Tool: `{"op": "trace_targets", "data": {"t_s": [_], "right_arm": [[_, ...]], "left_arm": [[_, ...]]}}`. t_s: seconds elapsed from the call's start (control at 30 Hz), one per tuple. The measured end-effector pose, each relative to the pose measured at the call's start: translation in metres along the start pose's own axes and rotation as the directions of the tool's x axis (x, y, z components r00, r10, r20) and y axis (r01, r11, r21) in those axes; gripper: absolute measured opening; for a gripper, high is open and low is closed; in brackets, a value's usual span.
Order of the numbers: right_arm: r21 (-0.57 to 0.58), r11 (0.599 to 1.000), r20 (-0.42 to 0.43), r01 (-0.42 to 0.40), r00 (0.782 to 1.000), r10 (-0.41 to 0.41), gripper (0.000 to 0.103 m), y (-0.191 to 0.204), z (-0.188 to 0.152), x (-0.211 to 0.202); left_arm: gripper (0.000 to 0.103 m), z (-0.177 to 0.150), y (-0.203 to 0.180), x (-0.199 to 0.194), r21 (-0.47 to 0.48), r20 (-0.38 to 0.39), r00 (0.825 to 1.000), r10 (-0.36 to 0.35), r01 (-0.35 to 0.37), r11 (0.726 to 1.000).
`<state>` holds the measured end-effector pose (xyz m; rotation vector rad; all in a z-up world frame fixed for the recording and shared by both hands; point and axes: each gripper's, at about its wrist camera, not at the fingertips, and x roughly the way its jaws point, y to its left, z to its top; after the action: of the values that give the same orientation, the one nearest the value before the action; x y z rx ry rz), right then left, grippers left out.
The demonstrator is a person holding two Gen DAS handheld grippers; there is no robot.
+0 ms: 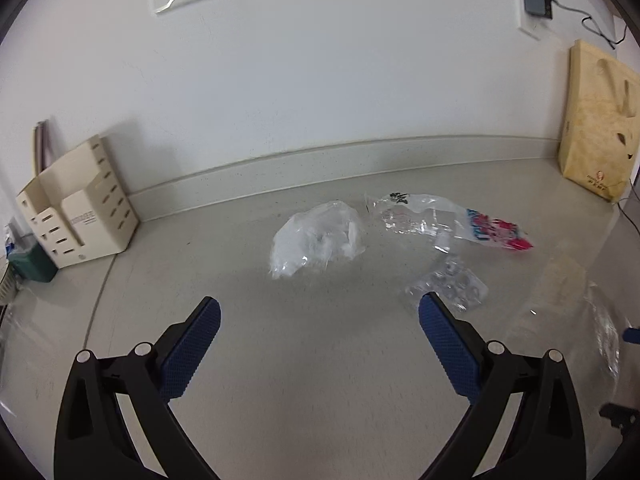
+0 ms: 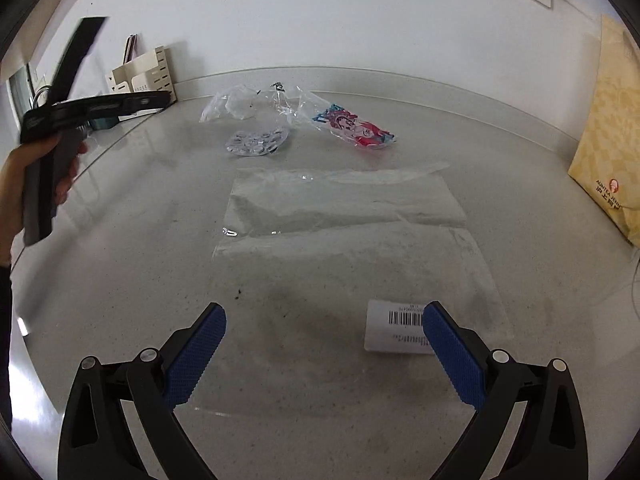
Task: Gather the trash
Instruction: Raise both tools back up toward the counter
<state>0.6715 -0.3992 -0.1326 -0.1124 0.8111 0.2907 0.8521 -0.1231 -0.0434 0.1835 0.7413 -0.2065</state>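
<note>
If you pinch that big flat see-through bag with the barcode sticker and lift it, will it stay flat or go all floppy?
The clear bag would probably flop and droop: it looks thin, creased film lying flat on the counter. It likely weighs almost nothing. It may also be hard to pinch, since little sticks up for the open right gripper to catch.

We're losing the yellow paper bag (image 2: 608, 160) past the right edge, and its small print is blurring out.
</note>
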Motion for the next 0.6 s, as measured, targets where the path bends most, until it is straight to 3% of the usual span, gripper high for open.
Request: {"op": "trace_targets", "data": {"t_s": [0.07, 0.23, 0.4, 0.6], "right_arm": [[-0.006, 1.000, 0.016, -0.025, 1.000, 0.025, 0.099, -0.005, 0.006, -0.001], [0.016, 0.998, -0.006, -0.064, 0.998, 0.064, 0.099, -0.020, 0.029, 0.008], [-0.045, 0.999, -0.052, -0.016, 0.999, 0.014, 0.099, -0.009, 0.035, 0.025], [-0.028, 1.000, -0.122, 0.002, 0.993, -0.005, 0.099, -0.004, 0.039, 0.049]], "left_arm": [[0.099, 0.007, 0.001, 0.023, 0.000, -0.038, 0.999, 0.012, -0.012, 1.000], [0.099, 0.020, 0.007, 0.057, -0.014, -0.046, 0.999, -0.008, 0.008, 1.000], [0.099, 0.031, 0.006, 0.094, 0.008, -0.085, 0.996, 0.009, -0.008, 1.000], [0.099, 0.042, 0.006, 0.129, 0.014, -0.135, 0.989, -0.058, 0.060, 0.998]]}}
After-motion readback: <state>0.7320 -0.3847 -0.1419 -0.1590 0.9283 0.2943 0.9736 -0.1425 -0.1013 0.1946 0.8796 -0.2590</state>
